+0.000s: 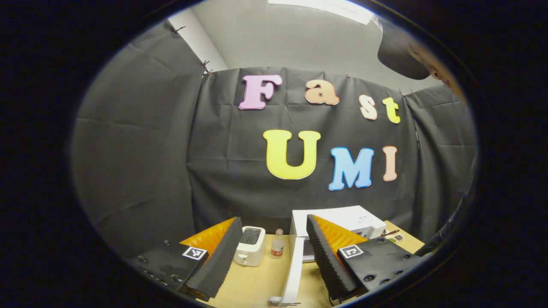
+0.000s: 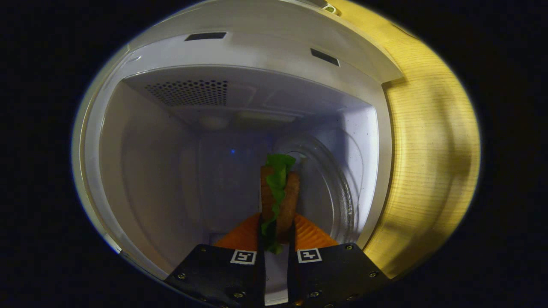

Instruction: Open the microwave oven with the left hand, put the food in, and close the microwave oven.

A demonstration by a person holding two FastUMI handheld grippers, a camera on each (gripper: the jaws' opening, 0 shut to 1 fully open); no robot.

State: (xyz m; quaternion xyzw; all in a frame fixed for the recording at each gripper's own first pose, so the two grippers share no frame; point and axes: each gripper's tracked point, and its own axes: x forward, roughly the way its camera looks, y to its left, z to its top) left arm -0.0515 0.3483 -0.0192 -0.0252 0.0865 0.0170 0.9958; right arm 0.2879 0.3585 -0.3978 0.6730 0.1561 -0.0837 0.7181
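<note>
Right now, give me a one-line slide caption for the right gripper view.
Right tool clamps a lettuce sandwich inside the open microwave oven, near its glass turntable.

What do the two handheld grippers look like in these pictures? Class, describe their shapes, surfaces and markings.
The left gripper has two wedge-shaped fingers with ribbed faces, mounted on dark blocks studded with screws. Each block carries a square black-and-white tag. The right gripper is built alike: dark screwed blocks, one square tag on each, and ribbed finger surfaces. No cables are visible on either.
</note>
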